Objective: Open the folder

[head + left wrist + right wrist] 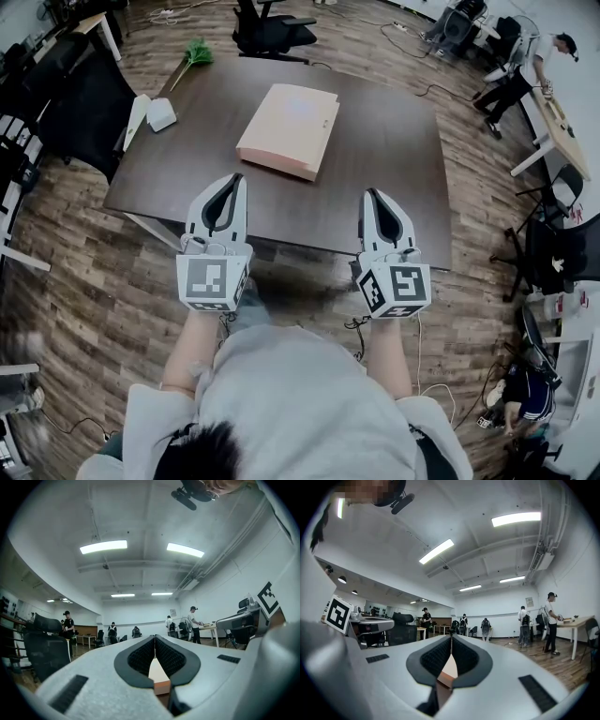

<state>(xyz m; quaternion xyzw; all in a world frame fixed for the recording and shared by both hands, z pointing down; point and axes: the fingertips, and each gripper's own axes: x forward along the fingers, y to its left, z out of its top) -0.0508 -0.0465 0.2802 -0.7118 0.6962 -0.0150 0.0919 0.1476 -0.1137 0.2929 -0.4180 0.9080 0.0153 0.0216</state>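
Head view shows the folder lying flat and closed on the counter, ahead of both grippers and in the span between them. The left gripper has its jaws pressed together with nothing between them. The right gripper is the same, jaws together and empty. Both hang over the near edge of the counter, well short of touching the folder.

The relation we think the next move turns on is that the folder sits off-centre toward the left gripper. Its near left corner is almost straight ahead of that gripper's tips and near them. From the right gripper the folder lies ahead and to the left, with a wider stretch of bare counter in between. So we judge the left hand the nearer one.

The folder looks nearly square from above, but we read its long axis as running away from the grippers, with the far end swung a little to the right. One thick edge faces back toward the grippers and slightly left, and shows as a darker band. A thinner side is turned toward the right gripper. We cannot tell from here which edge is the spine and which one opens.

In both gripper views a pale sliver of the folder shows low in the gap behind the closed tips, which tells us each gripper points roughly at it
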